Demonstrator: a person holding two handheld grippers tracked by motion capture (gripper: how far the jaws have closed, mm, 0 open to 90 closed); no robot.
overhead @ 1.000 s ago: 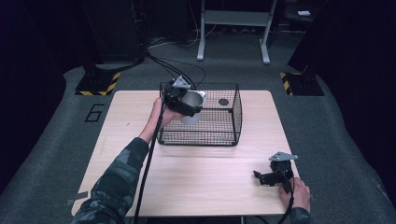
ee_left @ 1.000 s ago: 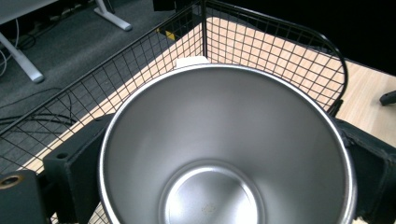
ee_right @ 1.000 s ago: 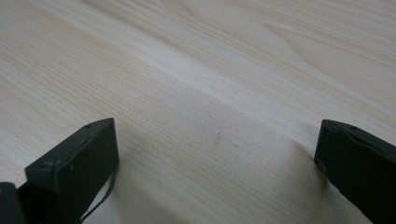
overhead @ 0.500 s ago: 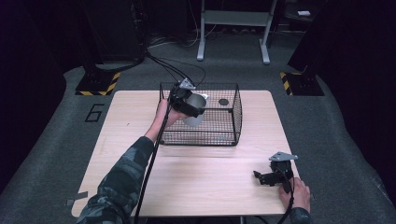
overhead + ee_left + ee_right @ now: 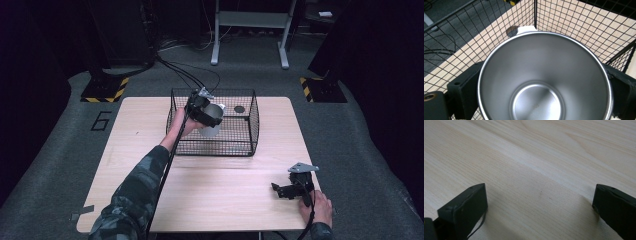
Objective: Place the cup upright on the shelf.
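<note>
L gripper [image 5: 207, 116] is clamped on a steel cup [image 5: 212, 120], jaws on either side of its wall; cup held inside the wire basket [image 5: 250, 125] near its left wall, prob. off the floor but hard to tell from the high view. Open mouth faces the left gripper view, empty inside. R gripper [image 5: 280, 191] rests on the table [image 5: 225, 200] w/ jaws wide apart, holding nothing

cup [image 5: 212, 120] over basket [image 5: 250, 142], basket on table [image 5: 150, 150]
</note>
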